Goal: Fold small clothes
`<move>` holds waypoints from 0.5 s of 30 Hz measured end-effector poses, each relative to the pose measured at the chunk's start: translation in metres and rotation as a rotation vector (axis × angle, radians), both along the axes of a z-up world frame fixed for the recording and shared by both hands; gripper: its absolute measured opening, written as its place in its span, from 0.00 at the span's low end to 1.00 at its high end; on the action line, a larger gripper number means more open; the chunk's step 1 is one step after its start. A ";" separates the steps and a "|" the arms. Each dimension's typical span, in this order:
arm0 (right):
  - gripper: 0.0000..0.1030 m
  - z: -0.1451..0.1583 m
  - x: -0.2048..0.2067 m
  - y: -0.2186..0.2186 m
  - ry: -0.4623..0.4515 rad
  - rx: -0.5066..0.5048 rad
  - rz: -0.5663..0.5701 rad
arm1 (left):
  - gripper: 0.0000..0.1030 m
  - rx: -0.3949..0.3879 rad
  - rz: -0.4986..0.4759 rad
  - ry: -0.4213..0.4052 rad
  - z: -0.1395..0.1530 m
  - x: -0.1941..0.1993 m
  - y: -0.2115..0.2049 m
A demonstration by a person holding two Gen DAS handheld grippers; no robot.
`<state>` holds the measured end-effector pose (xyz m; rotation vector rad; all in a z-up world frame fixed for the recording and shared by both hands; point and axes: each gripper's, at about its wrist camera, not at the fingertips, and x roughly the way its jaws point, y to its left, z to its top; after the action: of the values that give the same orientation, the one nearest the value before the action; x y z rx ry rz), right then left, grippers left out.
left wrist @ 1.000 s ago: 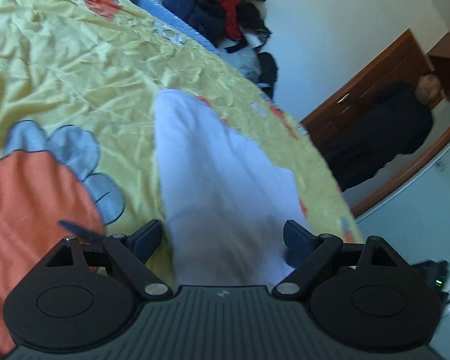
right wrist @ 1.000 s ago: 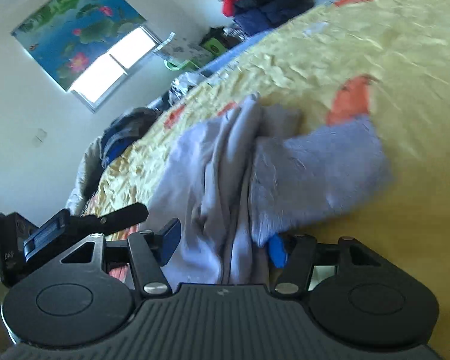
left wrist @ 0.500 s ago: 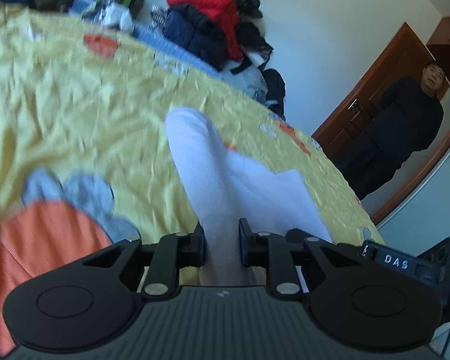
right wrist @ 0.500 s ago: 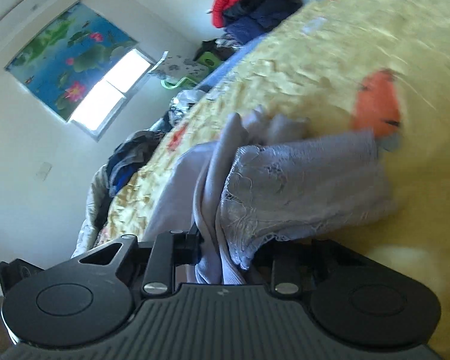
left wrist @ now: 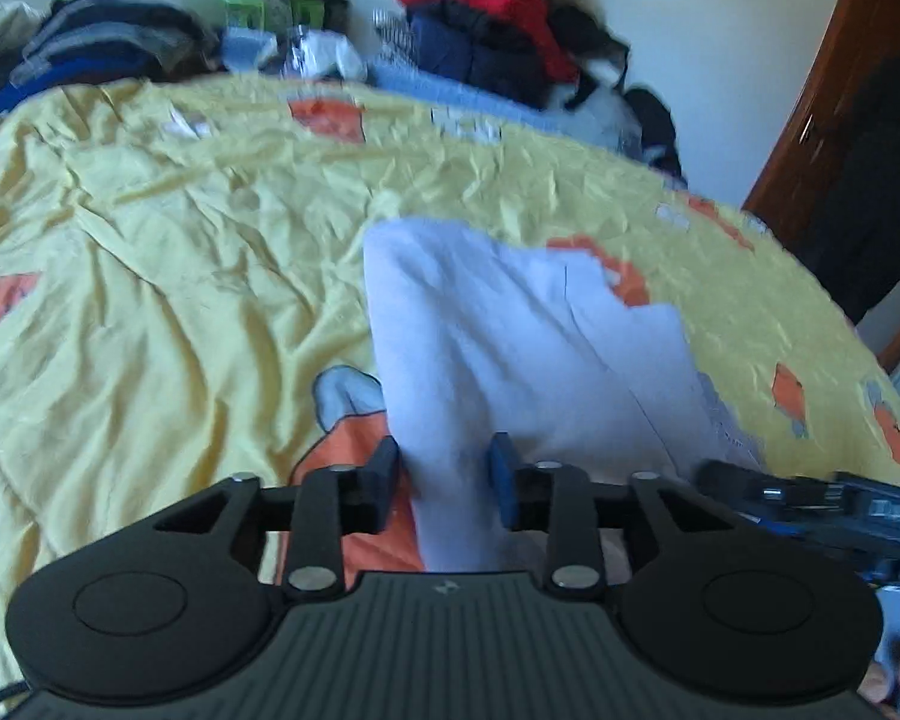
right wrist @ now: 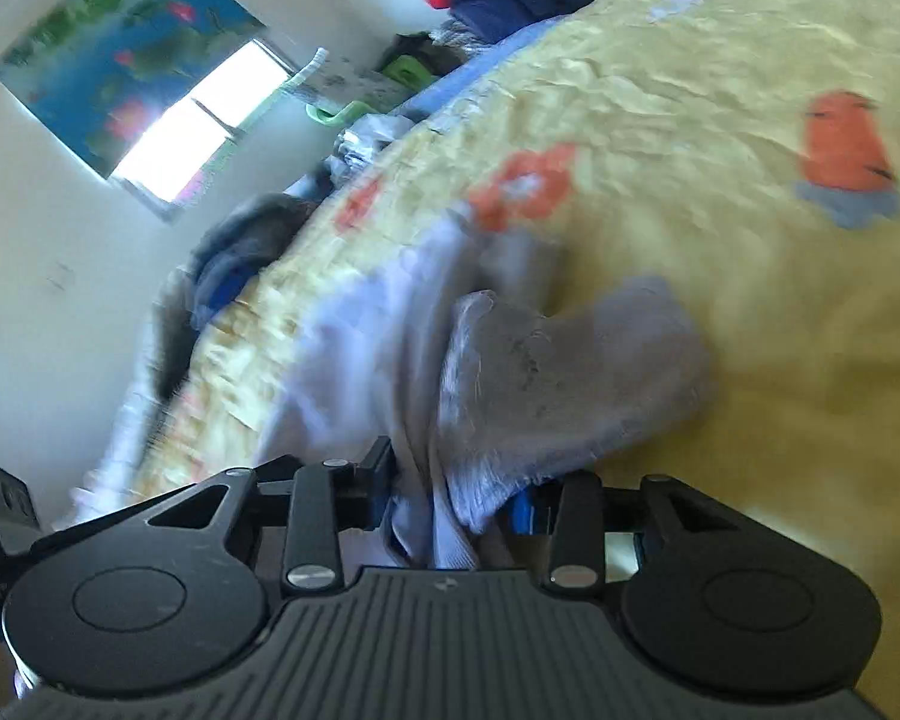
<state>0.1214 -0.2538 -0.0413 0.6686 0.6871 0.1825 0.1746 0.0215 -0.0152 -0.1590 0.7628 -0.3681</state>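
Note:
A small pale lilac garment [left wrist: 510,330] lies on the yellow printed bedsheet [left wrist: 150,300]. One end of it rises in a ridge to my left gripper [left wrist: 444,468]. A strip of the cloth fills the gap between the pads, and the jaws are opening. In the right wrist view the same garment [right wrist: 558,372] is bunched, with a grey lace-edged flap folded over. My right gripper [right wrist: 450,480] has folds of it packed between its fingers, and its jaws are opening too. The right gripper's body [left wrist: 810,510] shows at the left wrist view's lower right.
Piled dark and red clothes [left wrist: 498,30] line the bed's far edge. More heaped clothing [left wrist: 90,54] sits at the far left. A person in dark clothes [left wrist: 870,150] stands by a wooden door. A bright window [right wrist: 198,120] lies beyond the bed. The yellow sheet [right wrist: 690,120] stretches wide around the garment.
Both grippers closed on the garment, then their jaws widened a little. The left gripper lifted its end and swung, so the far clothes pile came into view. The right pulled the lace-edged flap along.

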 end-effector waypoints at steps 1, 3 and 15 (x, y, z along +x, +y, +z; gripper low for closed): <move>0.48 0.002 -0.011 -0.004 -0.023 -0.015 -0.020 | 0.52 0.032 0.023 -0.017 0.003 -0.005 0.000; 0.50 0.012 -0.034 -0.017 -0.044 -0.069 -0.138 | 0.59 0.126 0.088 -0.082 0.011 -0.014 -0.003; 0.45 0.026 0.019 0.032 -0.060 -0.204 0.057 | 0.69 0.258 0.057 -0.158 0.012 -0.056 -0.047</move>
<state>0.1404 -0.2213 -0.0155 0.4470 0.6577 0.1817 0.1182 -0.0252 -0.0037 0.0905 0.6419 -0.2225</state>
